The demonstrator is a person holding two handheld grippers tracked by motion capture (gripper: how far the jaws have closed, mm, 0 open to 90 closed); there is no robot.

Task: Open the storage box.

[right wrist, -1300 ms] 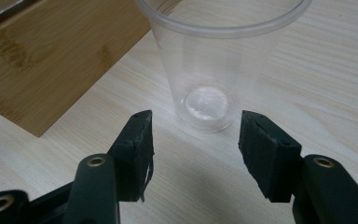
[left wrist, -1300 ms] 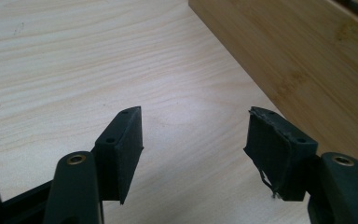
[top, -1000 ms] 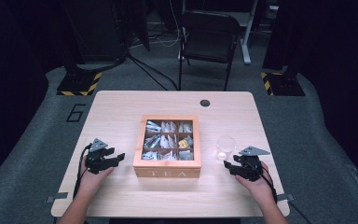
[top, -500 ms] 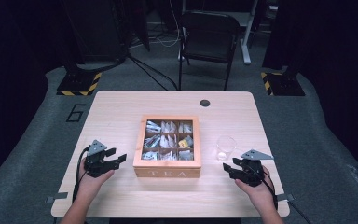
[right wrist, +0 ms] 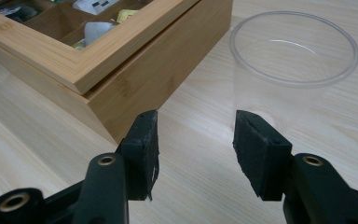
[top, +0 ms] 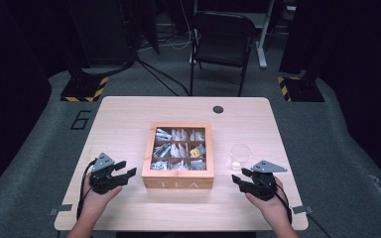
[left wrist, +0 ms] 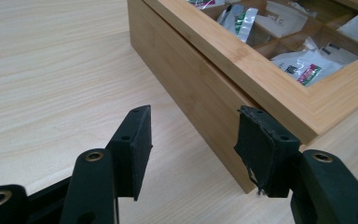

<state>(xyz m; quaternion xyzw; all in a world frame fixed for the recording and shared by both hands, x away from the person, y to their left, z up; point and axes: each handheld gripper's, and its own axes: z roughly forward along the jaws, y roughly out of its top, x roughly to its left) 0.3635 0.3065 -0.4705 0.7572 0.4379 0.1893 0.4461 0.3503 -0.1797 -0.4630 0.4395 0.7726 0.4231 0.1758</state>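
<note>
Wooden tea box (top: 178, 171) sits at the centre of a pale wooden table (top: 129, 114), its nine compartments holding tea sachets (top: 171, 148). At its 3 o'clock, just beside it, stands a clear plastic cup (top: 240, 154), upright. The left gripper (top: 121, 174), held in a hand at the box's 8 o'clock, has its jaws wide apart with nothing between them. The right gripper (top: 239, 179), at 4 o'clock, is likewise spread wide, pointing toward the cup.
</note>
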